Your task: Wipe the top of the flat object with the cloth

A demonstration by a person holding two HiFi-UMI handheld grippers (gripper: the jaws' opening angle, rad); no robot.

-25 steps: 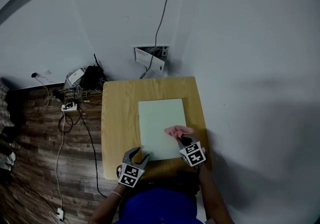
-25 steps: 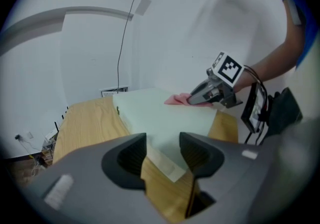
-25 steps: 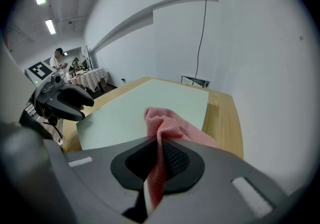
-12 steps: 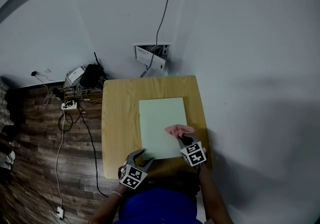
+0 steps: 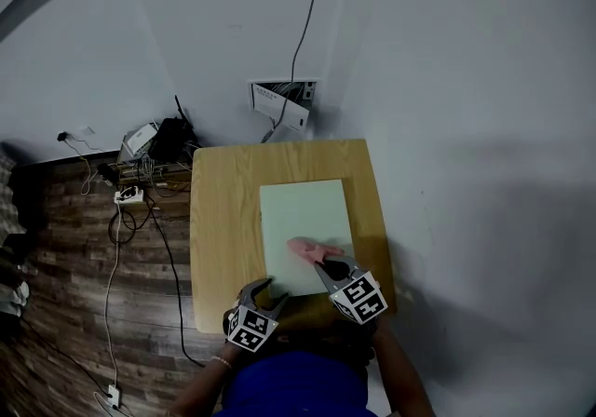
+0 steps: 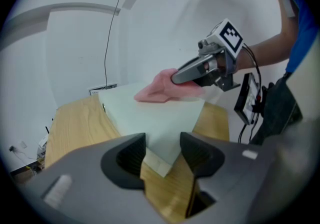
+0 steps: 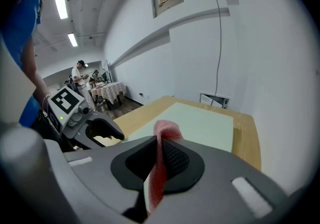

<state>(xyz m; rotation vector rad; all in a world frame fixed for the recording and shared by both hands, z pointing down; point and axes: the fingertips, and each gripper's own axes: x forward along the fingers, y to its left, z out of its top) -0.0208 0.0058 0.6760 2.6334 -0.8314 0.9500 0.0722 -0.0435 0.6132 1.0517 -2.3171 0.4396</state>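
Right claw (image 5: 333, 268) clamps the pink mesh cloth (image 5: 305, 248) over the pale green flat board (image 5: 303, 215) on the wooden tabletop (image 5: 223, 220); left claw (image 6: 162, 148), just opened wide astride its corner, grips nothing, so wiping may shove it.

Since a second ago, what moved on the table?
The right gripper, jaws shut on the pink cloth, carried it leftward over the pale board. The left gripper has just been opening its jaws. The board's near corner sits between them, not pressed. The board and the table stayed put.
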